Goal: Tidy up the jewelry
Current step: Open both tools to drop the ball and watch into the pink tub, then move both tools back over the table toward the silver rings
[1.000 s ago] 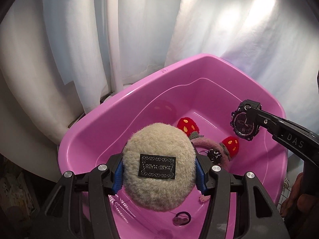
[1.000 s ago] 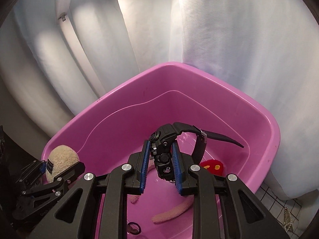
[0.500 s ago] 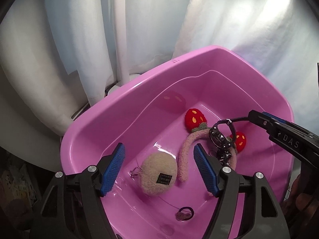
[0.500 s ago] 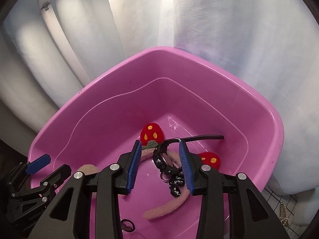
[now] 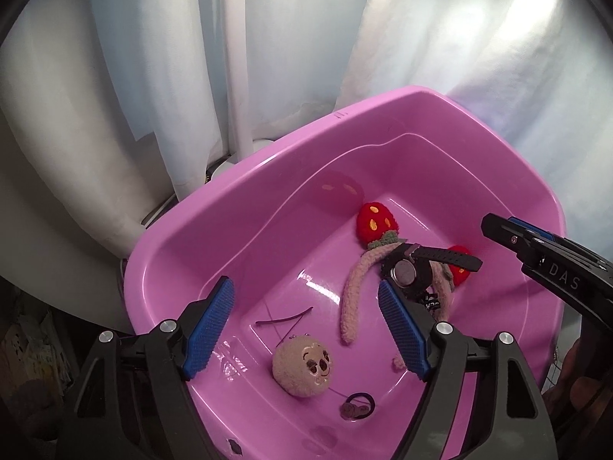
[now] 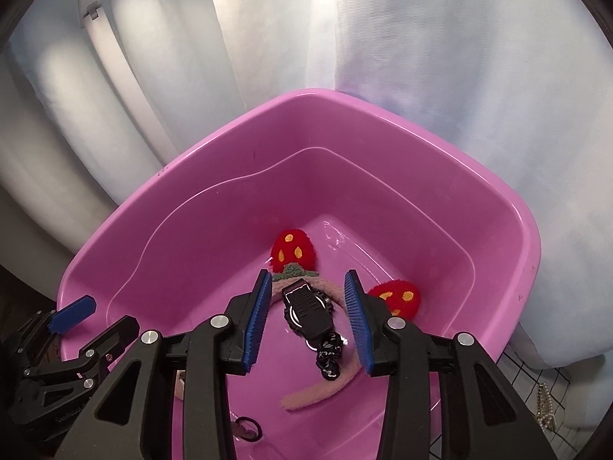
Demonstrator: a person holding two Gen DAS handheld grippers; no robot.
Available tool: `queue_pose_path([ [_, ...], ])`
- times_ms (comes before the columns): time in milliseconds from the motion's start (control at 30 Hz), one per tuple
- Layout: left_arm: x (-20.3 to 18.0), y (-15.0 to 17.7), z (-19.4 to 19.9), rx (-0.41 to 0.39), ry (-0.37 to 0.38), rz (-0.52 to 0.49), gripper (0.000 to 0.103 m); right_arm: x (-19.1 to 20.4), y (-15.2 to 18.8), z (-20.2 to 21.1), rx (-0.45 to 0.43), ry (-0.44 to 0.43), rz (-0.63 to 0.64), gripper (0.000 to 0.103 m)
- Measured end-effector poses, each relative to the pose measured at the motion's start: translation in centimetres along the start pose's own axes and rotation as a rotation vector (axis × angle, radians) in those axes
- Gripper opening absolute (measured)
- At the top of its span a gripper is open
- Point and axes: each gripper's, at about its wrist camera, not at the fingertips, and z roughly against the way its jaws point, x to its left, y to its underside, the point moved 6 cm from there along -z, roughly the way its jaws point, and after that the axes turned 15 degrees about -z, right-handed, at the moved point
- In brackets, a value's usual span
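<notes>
A pink plastic tub (image 5: 237,207) holds the jewelry; it also shows in the right wrist view (image 6: 214,176). A round beige plush charm with a face (image 5: 302,366) lies on the tub floor. A black watch (image 5: 412,272) lies on a pink fuzzy headband with red strawberry ears (image 5: 377,220). My left gripper (image 5: 306,326) is open and empty above the charm. My right gripper (image 6: 306,318) is open and empty above the watch (image 6: 308,306) and headband (image 6: 293,249).
A black hair tie (image 5: 356,410) and a thin dark hairpin (image 5: 283,320) lie on the tub floor. White curtains (image 5: 306,38) hang behind the tub. A white pole (image 5: 237,57) stands at the back left. A chain on a wire grid (image 6: 544,410) sits right of the tub.
My left gripper opened and dropped the plush charm into the tub. My right gripper opened and let the watch fall onto the headband. Both grippers drew back.
</notes>
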Motion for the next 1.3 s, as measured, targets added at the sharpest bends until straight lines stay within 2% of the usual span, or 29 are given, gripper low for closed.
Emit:
queue_pose_path([
  [367, 0.1, -0.1, 2.0, -0.038, -0.013, -0.009, 0.076, 0.0, 0.7, 2.0, -0.03, -0.007, 0.005, 0.044],
  [533, 0.1, 0.2, 3.4, -0.06, -0.02, -0.01, 0.076, 0.0, 1.1, 4.0, -0.069, -0.018, 0.008, 0.054],
  [767, -0.8, 1.3, 5.6, -0.084, -0.025, -0.026, 0.076, 0.1, 2.7, 8.0, -0.131, -0.042, 0.021, 0.057],
  [1033, -2.6, 4.0, 9.0, -0.13, -0.008, -0.044, 0.076, -1.8, 7.9, 12.8, -0.21, -0.074, -0.032, 0.061],
  [1200, -4.5, 6.3, 10.8, -0.148, -0.011, -0.064, 0.076, -4.2, 12.5, 14.9, -0.213, -0.073, -0.049, 0.061],
  [1300, -6.0, 7.5, 12.0, -0.167, 0.001, -0.07, 0.082, -6.7, 15.1, 16.2, -0.209, -0.077, -0.086, 0.061],
])
